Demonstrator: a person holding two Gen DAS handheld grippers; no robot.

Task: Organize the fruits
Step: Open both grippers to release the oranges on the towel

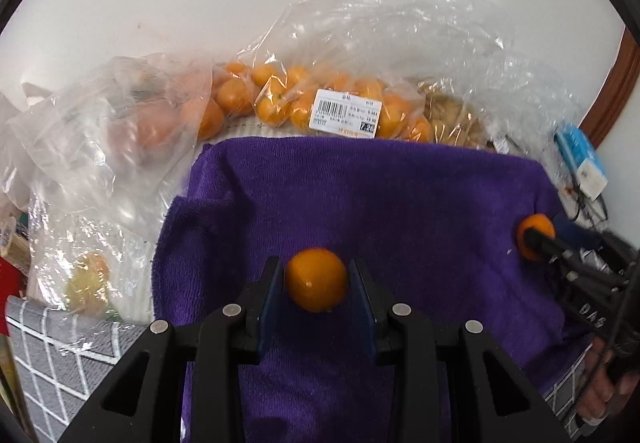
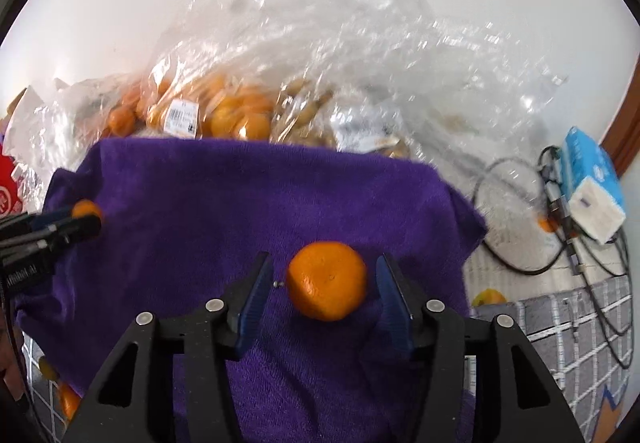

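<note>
A purple towel (image 1: 400,203) covers the work area and also shows in the right wrist view (image 2: 240,195). My left gripper (image 1: 318,285) is shut on a smooth orange (image 1: 317,279), both pads touching its sides, just above the towel. It also shows at the left of the right wrist view (image 2: 86,217). My right gripper (image 2: 325,291) is open around a second orange (image 2: 327,286) that rests on the towel, with gaps on both sides. This gripper and its orange (image 1: 534,233) also show at the right of the left wrist view.
Clear plastic bags of oranges (image 1: 320,99) and other fruit (image 1: 132,123) lie behind the towel against a white wall. A blue tissue pack (image 2: 592,183) and black cables (image 2: 520,235) lie at the right. A grey checked cloth (image 1: 52,347) lies underneath.
</note>
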